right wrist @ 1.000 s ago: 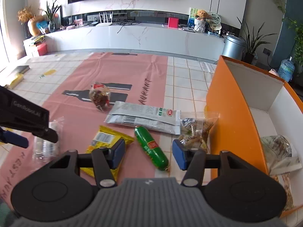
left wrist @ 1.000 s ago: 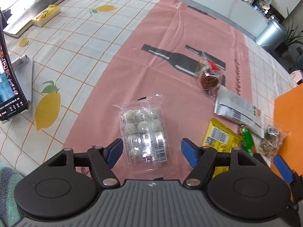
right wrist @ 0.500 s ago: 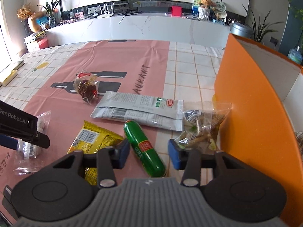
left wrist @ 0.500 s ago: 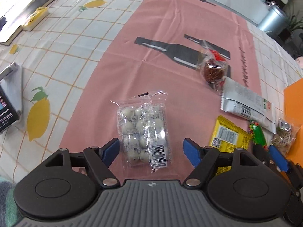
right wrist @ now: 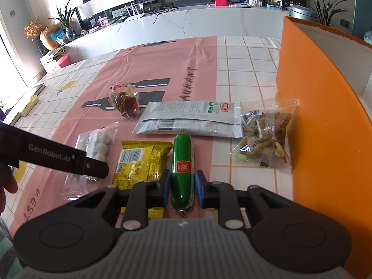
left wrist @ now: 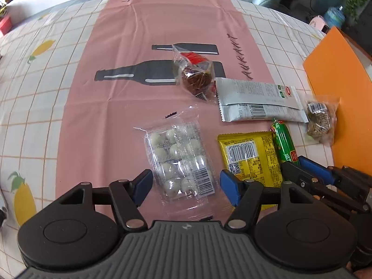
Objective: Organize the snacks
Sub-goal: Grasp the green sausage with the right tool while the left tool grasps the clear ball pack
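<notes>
A clear pack of white balls (left wrist: 179, 160) lies flat on the pink mat (left wrist: 144, 88). My left gripper (left wrist: 186, 183) straddles its near end. The jaws are closing, and both blue pads still stand apart from the wrapper. My right gripper (right wrist: 182, 186) is shut on the near end of a green sausage (right wrist: 182, 160), which lies on the table beside a yellow packet (right wrist: 139, 162). In the left wrist view the sausage (left wrist: 283, 144) runs into the right gripper's fingers (left wrist: 313, 169) at the right.
A silver packet (left wrist: 258, 102), a clear bag with a brown snack (left wrist: 196, 76) and a clear bag of mixed bits (right wrist: 265, 137) lie farther back. An orange box (right wrist: 320, 116) stands right against that bag. A hand shows at the right wrist view's left edge.
The right jaws have closed onto the green sausage after sinking toward it. The left gripper has rolled and slid over the pack of white balls, its jaws a little narrower.
</notes>
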`<action>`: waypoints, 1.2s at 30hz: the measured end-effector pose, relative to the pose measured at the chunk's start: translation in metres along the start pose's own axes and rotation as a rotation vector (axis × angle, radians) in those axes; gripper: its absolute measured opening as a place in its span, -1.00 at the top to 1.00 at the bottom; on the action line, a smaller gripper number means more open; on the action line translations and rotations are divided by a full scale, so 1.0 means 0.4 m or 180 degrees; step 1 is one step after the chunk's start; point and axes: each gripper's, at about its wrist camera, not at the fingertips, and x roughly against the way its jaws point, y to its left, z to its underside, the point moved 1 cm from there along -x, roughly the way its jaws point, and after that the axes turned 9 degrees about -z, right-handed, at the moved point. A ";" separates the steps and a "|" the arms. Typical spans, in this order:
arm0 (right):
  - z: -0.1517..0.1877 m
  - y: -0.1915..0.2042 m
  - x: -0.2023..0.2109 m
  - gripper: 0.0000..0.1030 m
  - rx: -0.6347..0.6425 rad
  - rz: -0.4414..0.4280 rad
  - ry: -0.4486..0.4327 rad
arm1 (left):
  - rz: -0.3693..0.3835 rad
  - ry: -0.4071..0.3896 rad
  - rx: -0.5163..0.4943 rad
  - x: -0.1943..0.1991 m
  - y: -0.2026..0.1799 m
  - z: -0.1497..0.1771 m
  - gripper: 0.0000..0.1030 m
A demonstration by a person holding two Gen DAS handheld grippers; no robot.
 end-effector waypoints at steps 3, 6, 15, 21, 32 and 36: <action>0.000 -0.007 0.000 0.62 -0.0120 -0.0125 0.0020 | -0.0054 -0.0021 -0.0122 -0.001 -0.005 0.001 -0.55; 0.001 -0.012 0.001 0.62 -0.0217 -0.0217 0.0039 | -0.0206 -0.0032 -0.0441 0.000 -0.020 -0.002 -0.59; -0.003 -0.012 0.002 0.60 -0.0180 -0.0185 -0.0032 | -0.0424 0.0104 -0.0535 0.008 -0.023 -0.008 -0.66; -0.014 -0.023 0.006 0.34 -0.0240 -0.0180 -0.0136 | -0.0150 0.0162 0.0512 0.007 0.061 -0.007 -0.66; -0.022 -0.014 -0.009 0.33 -0.0114 -0.0120 -0.0216 | -0.0324 -0.0211 0.0279 -0.012 0.015 0.003 -0.70; -0.024 -0.013 -0.020 0.33 -0.0093 -0.0113 -0.0211 | -0.0347 -0.0333 0.0246 -0.017 0.014 0.002 -0.72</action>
